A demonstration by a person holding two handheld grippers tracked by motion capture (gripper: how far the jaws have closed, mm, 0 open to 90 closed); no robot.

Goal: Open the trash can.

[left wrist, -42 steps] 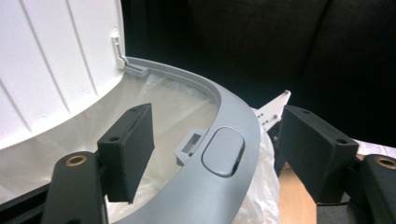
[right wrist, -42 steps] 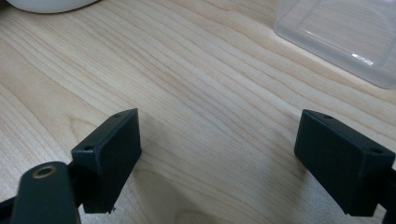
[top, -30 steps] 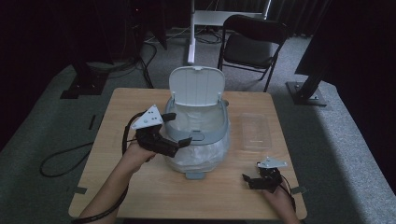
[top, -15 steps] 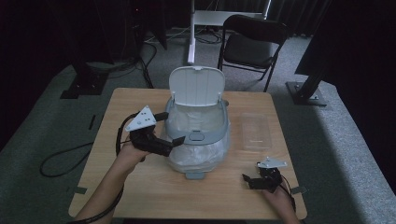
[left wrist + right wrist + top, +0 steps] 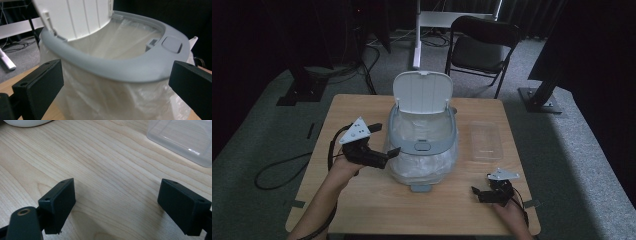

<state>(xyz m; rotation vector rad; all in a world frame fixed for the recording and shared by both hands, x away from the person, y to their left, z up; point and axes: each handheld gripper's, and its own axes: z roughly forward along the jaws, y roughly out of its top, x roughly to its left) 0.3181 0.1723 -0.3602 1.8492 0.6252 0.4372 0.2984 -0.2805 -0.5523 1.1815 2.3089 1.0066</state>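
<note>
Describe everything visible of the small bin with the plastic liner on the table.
The bin stands upright mid-table. Its white ribbed lid is hinged at the back and stands open. A grey rim ring with a front push-button clamps a translucent white bag liner, which bulges crinkled below the ring and hides the body. A small grey foot tab sticks out at the front base. The left claw, open, is at its left side near the liner; whether they touch is unclear.

We hold two black grippers, the left gripper (image 5: 384,155) and right gripper (image 5: 477,192), each topped by a grey three-cornered plate (cables trailing), with blocky jaws.
</note>
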